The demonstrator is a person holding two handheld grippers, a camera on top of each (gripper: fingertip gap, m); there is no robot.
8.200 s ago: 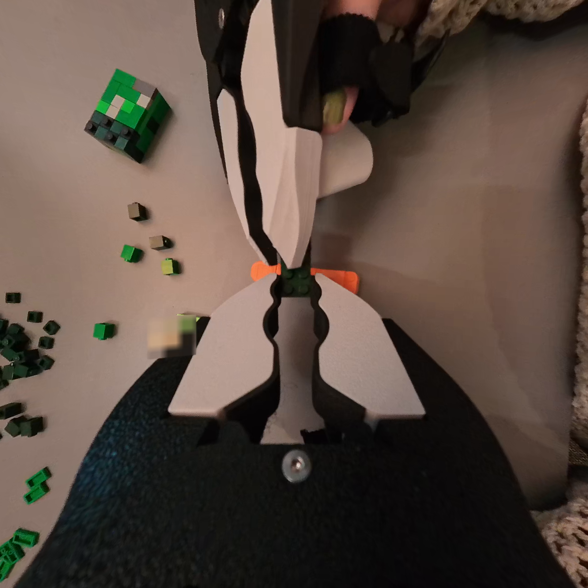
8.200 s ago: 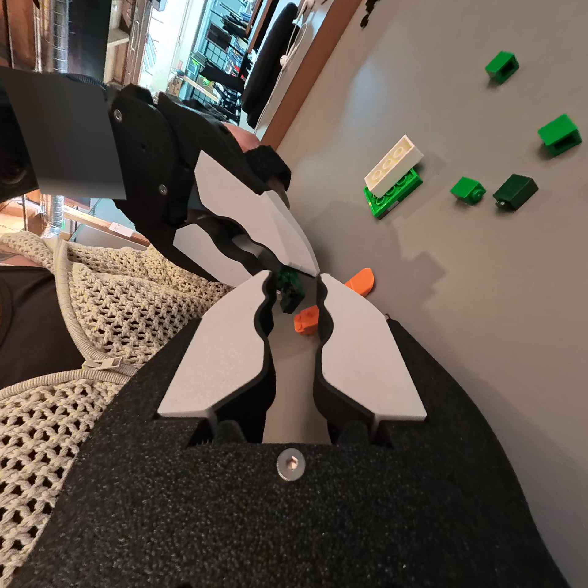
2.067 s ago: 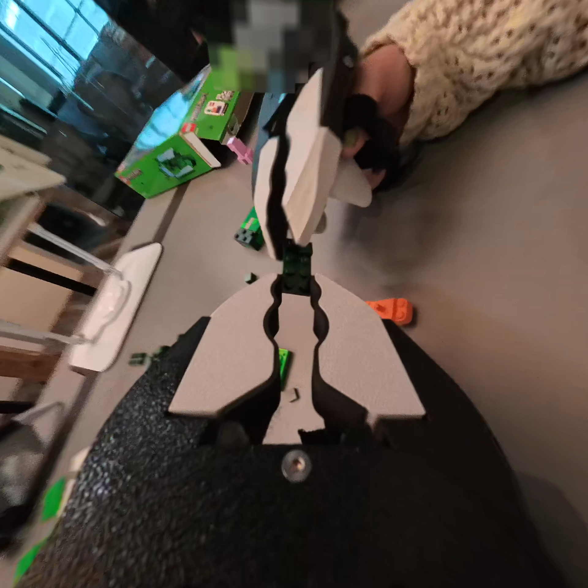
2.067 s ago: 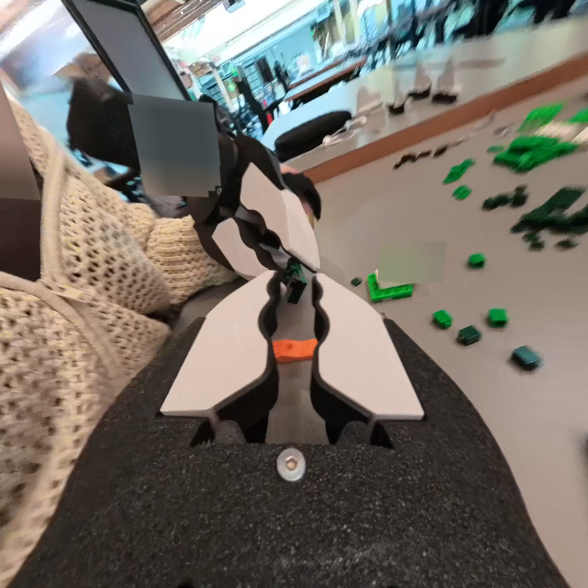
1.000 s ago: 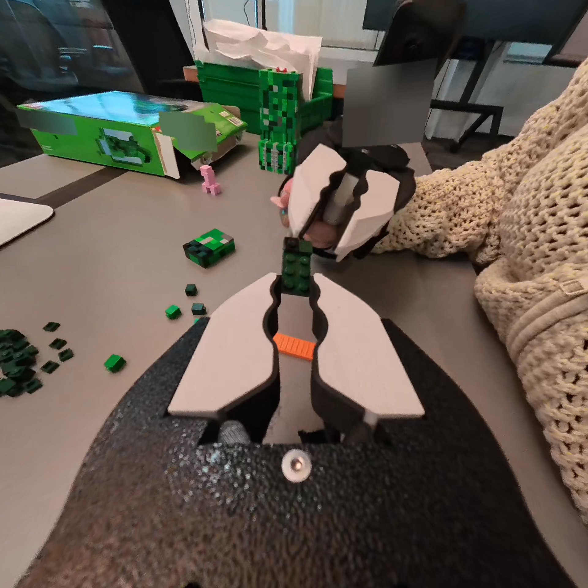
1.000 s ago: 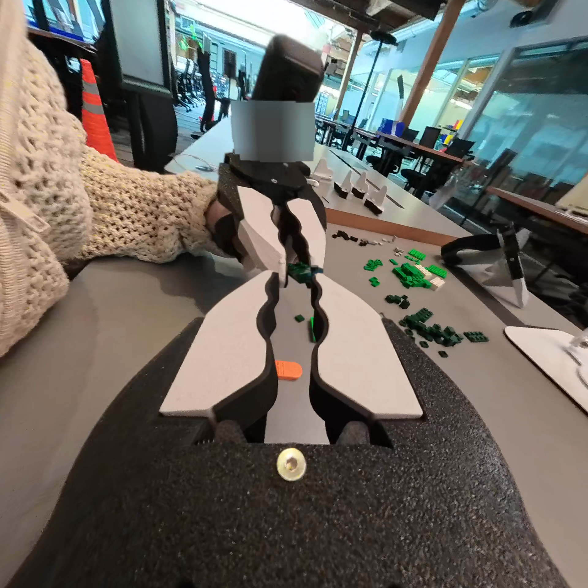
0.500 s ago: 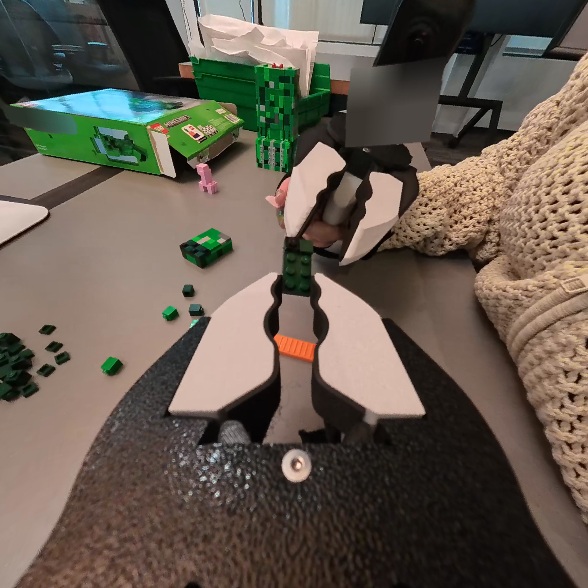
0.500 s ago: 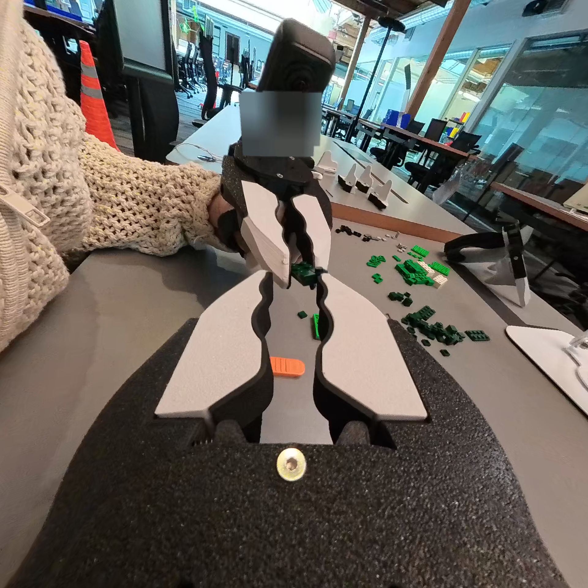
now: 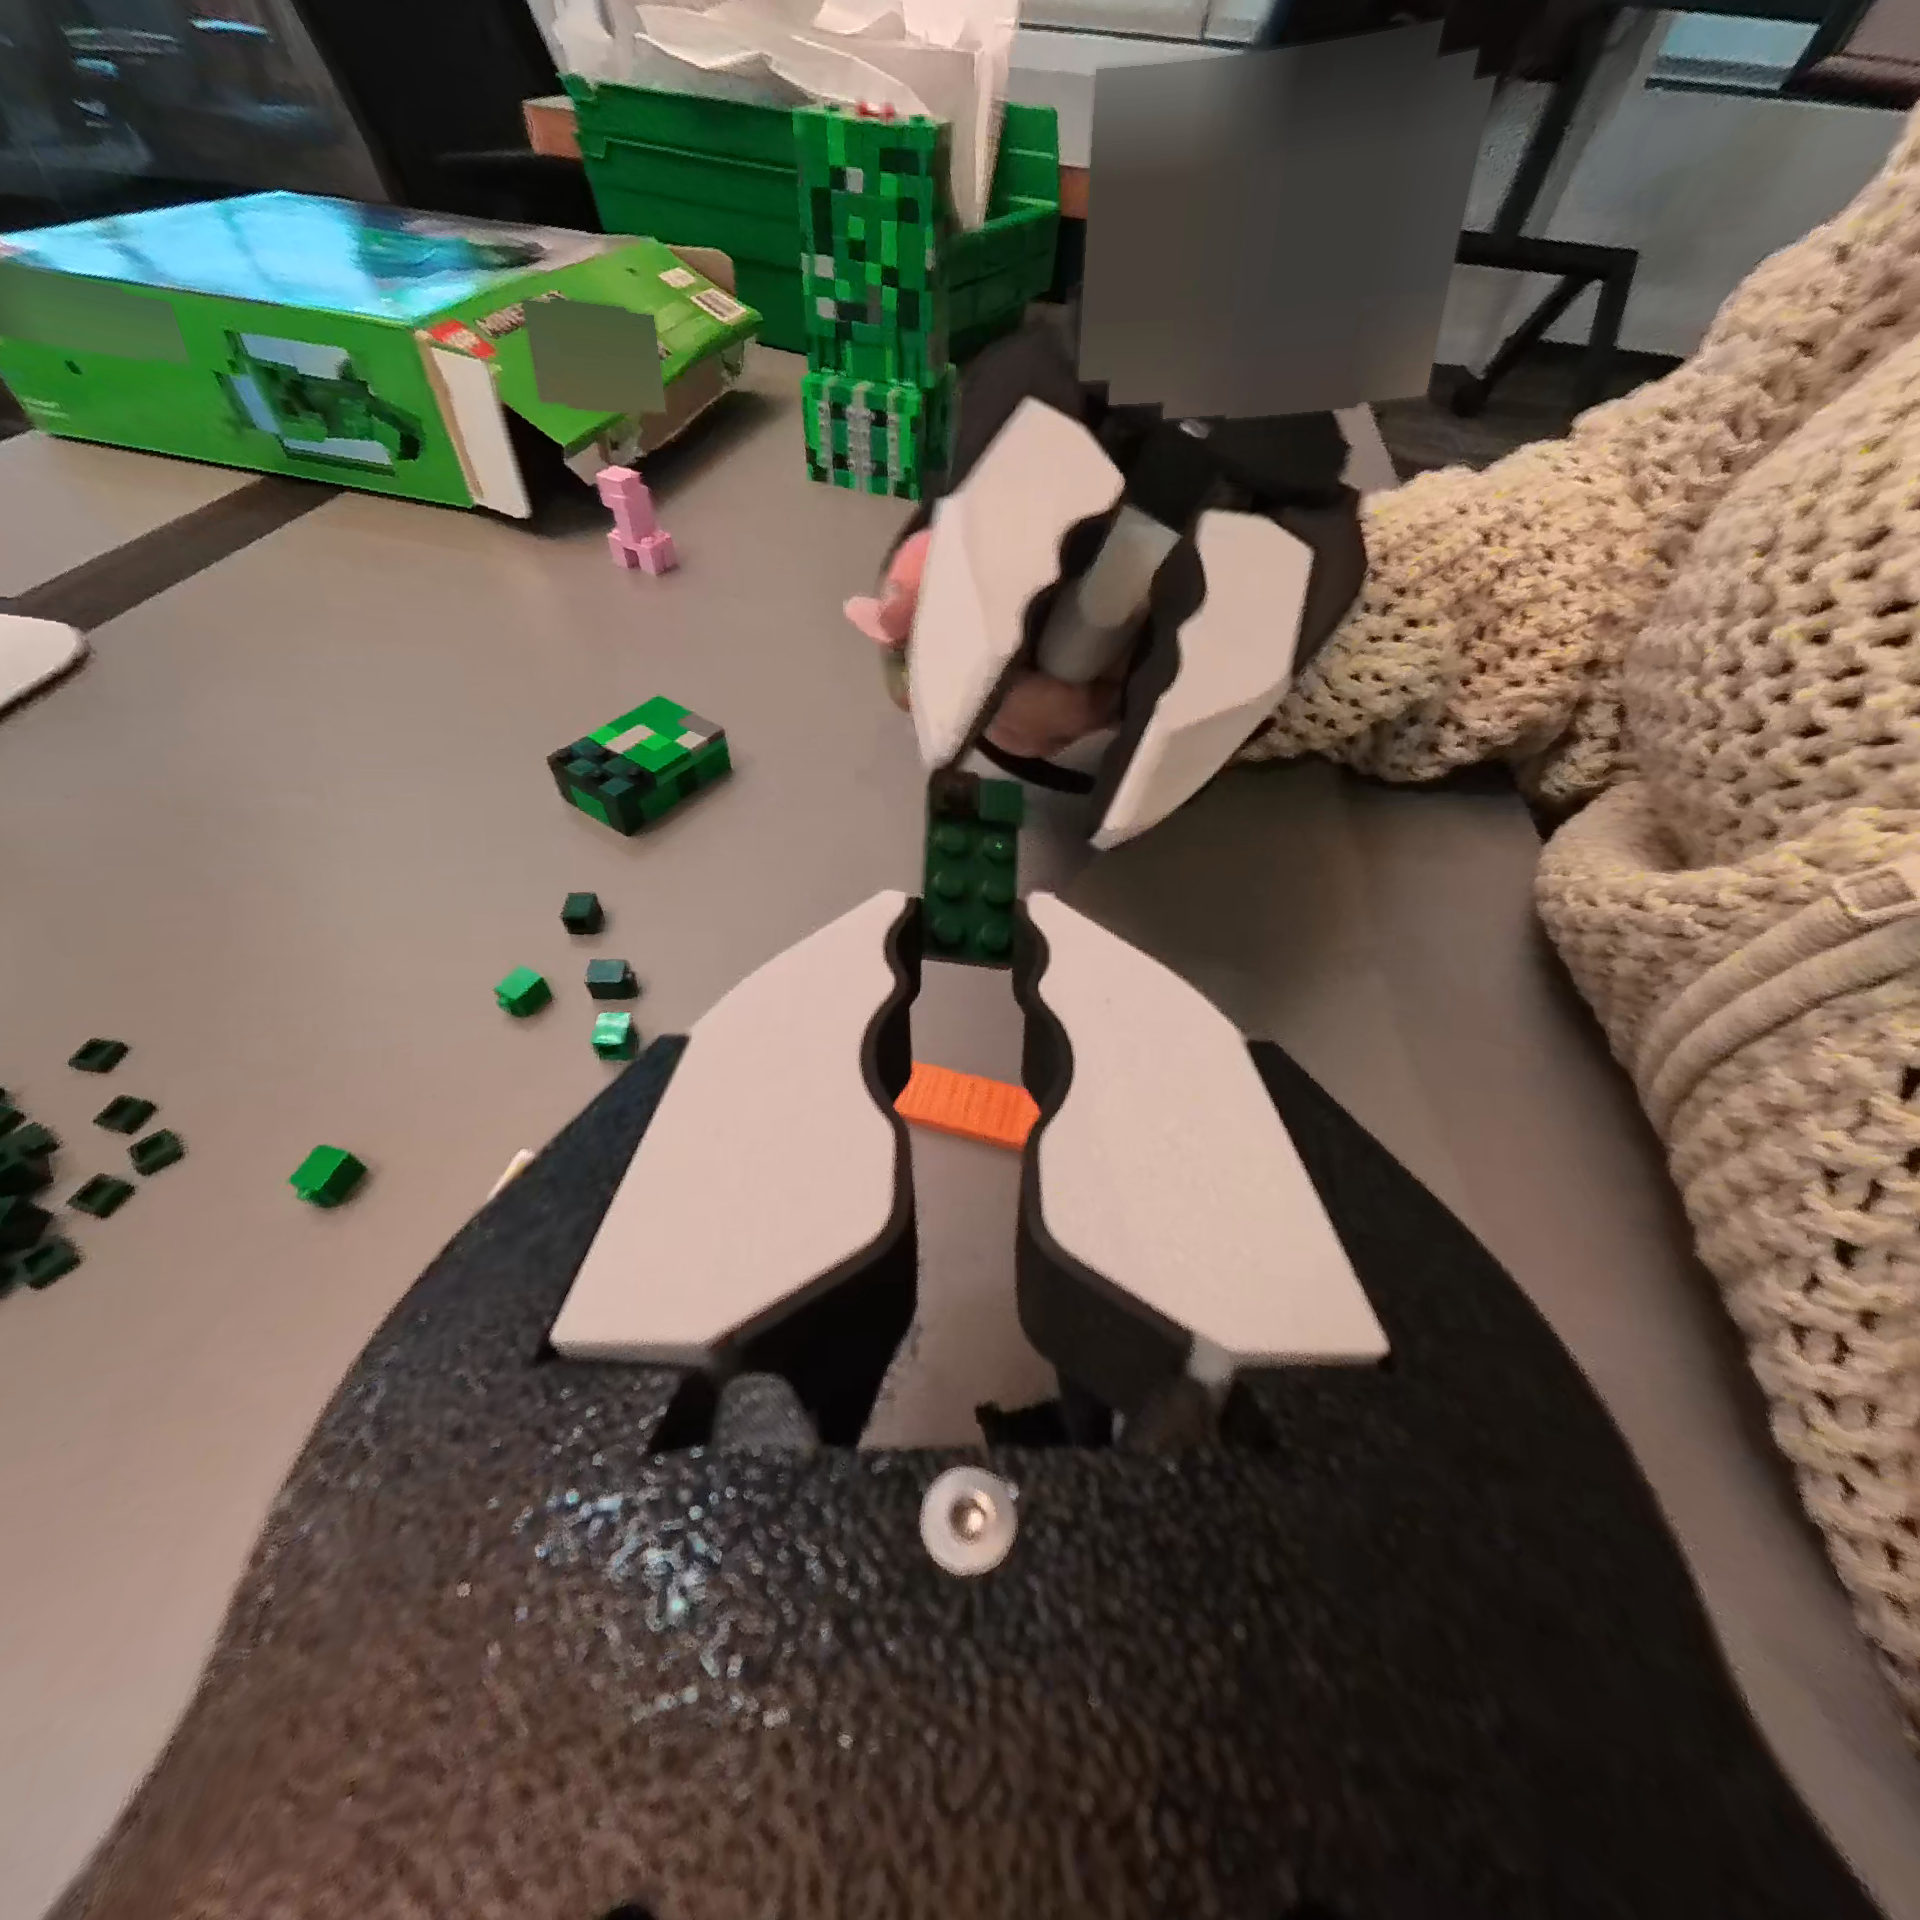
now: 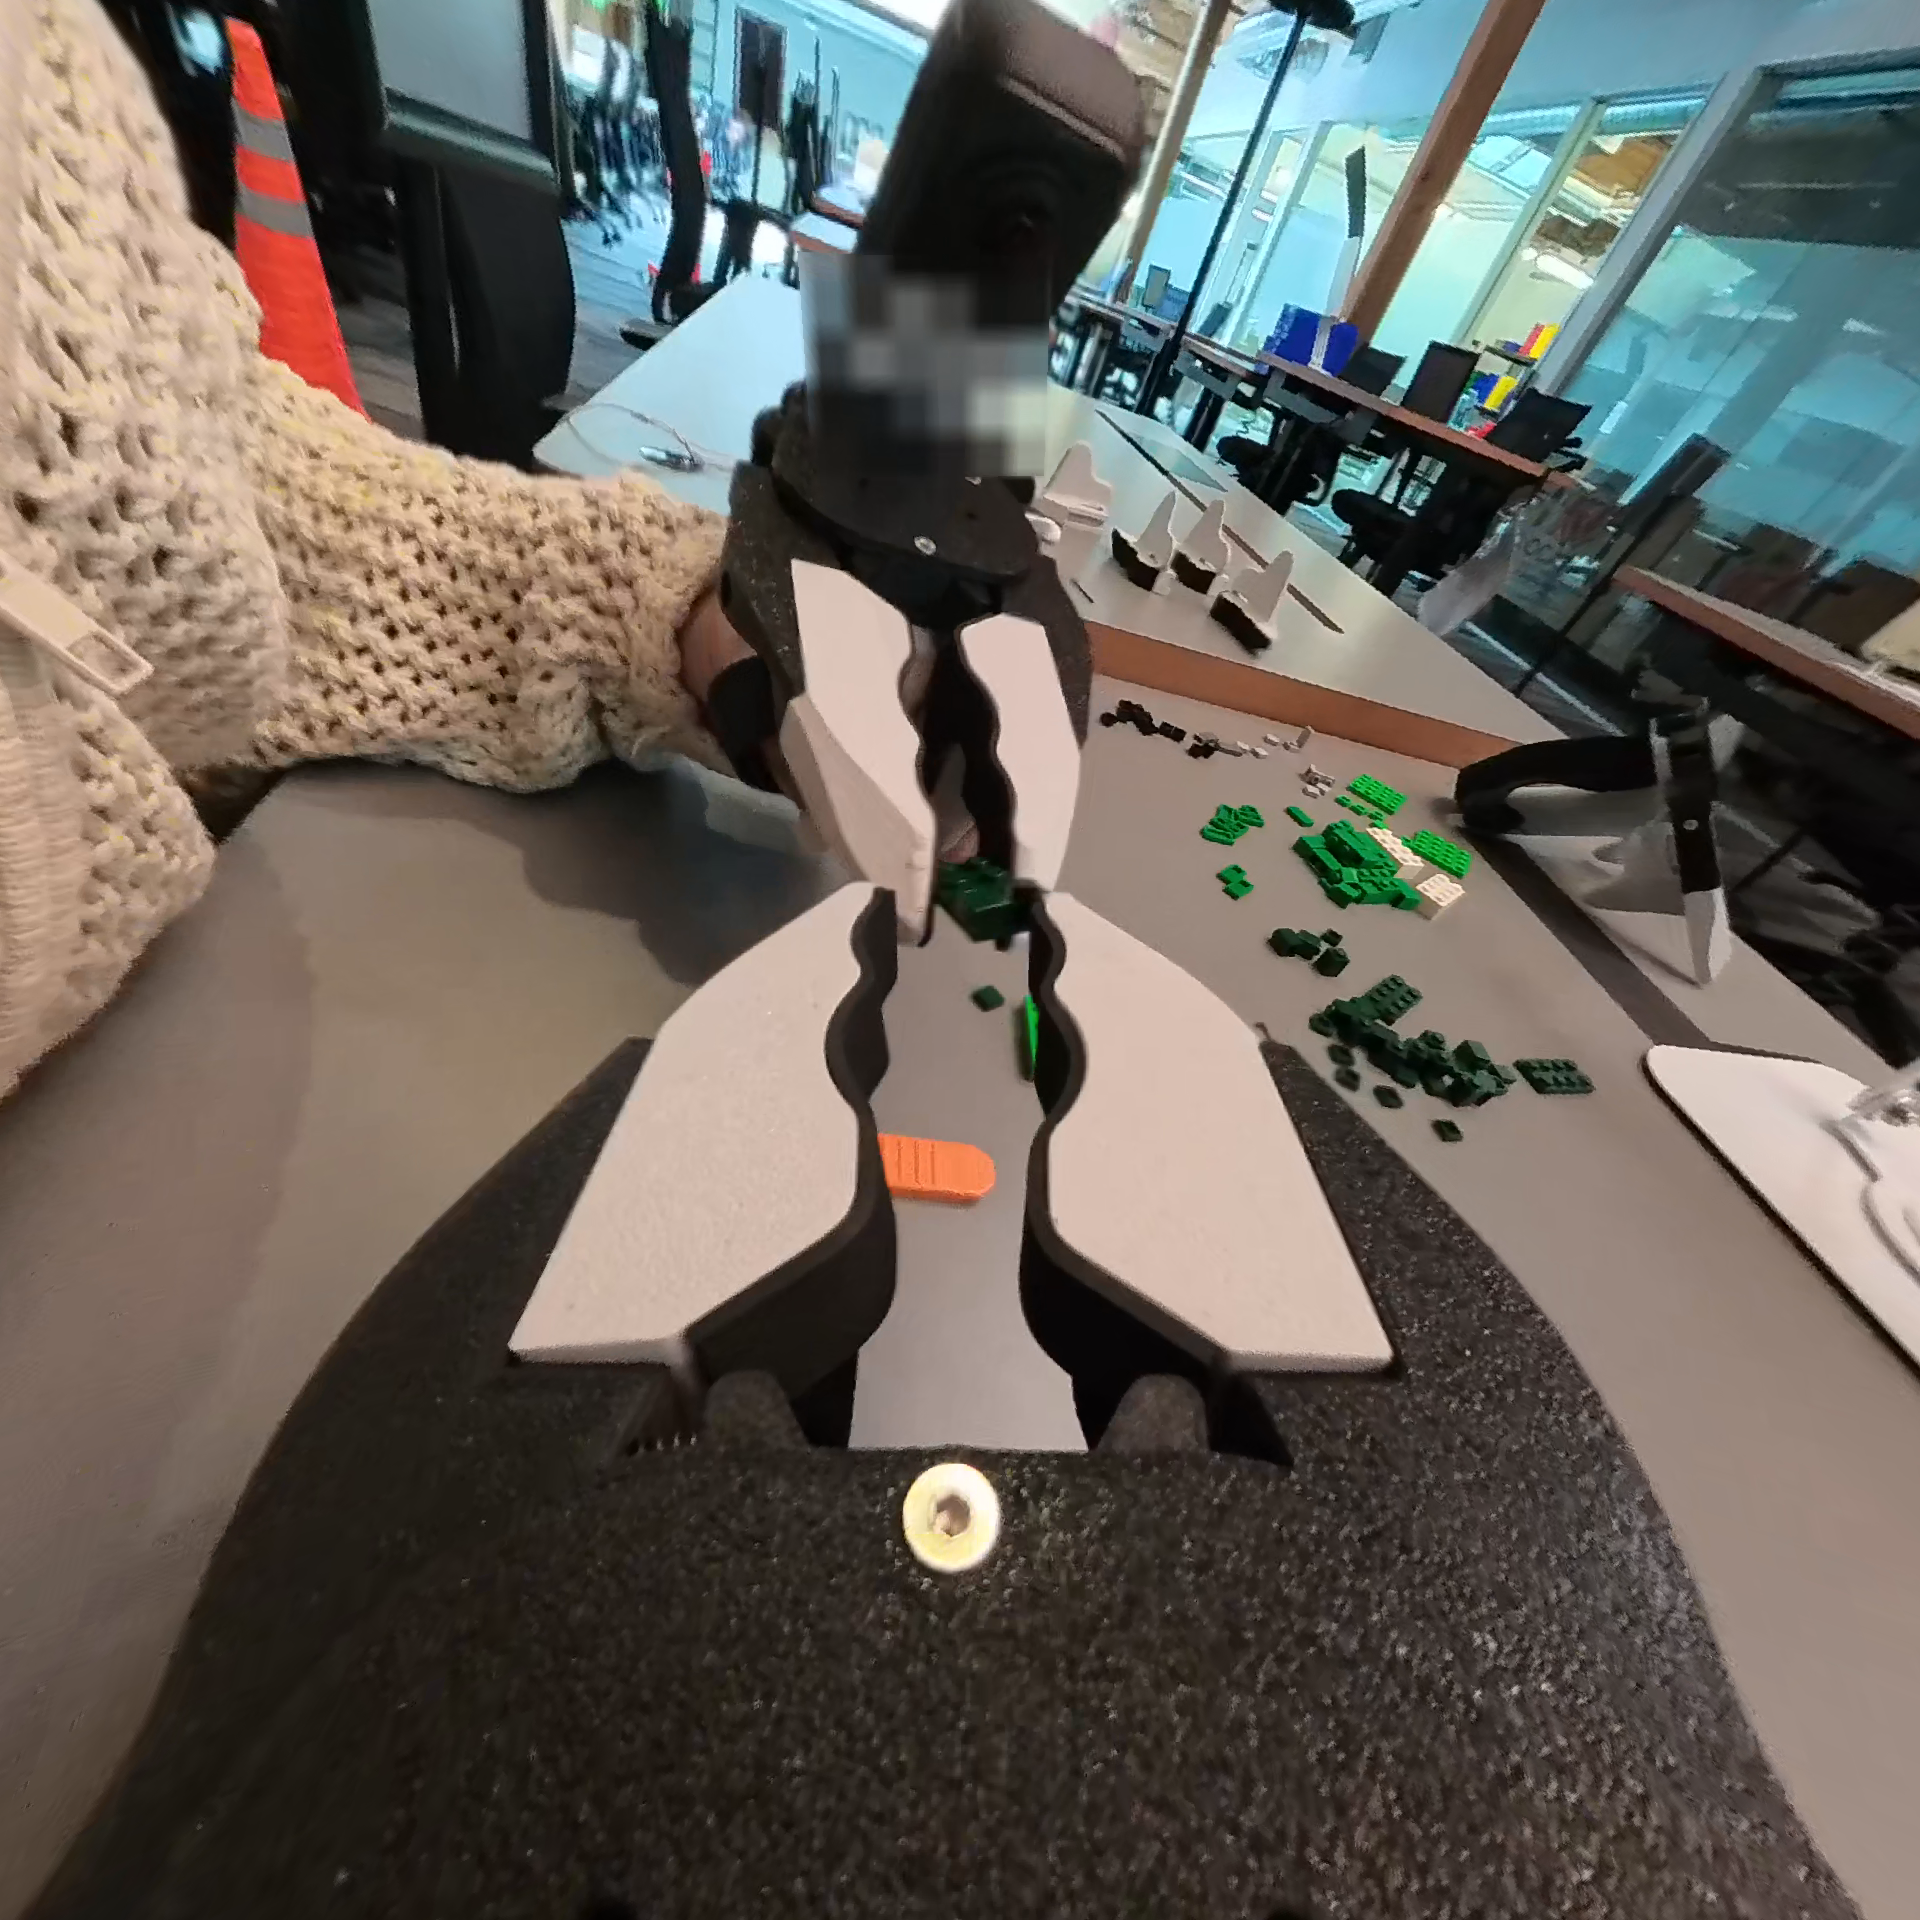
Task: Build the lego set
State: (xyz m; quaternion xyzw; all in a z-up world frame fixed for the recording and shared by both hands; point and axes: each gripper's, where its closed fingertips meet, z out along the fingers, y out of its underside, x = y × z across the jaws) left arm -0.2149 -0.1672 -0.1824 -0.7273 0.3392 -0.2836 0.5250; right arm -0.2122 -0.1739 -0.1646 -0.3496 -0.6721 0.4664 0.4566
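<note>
Clamping the dark green plate (image 9: 971,883) by its near end above the grey table (image 9: 312,727), the left gripper (image 9: 966,935) could let it pivot or pop free if the right gripper (image 9: 1023,790), fingers apart at its far end, pushes off-axis. Only the left view shows the creeper figure (image 9: 873,301) beyond; the right shows the brick piles (image 10: 1361,852).

Mounted behind each claw, close and low over the tabletop (image 9: 312,727), facing each other; sharing the orange piece (image 9: 966,1107) between.
</note>
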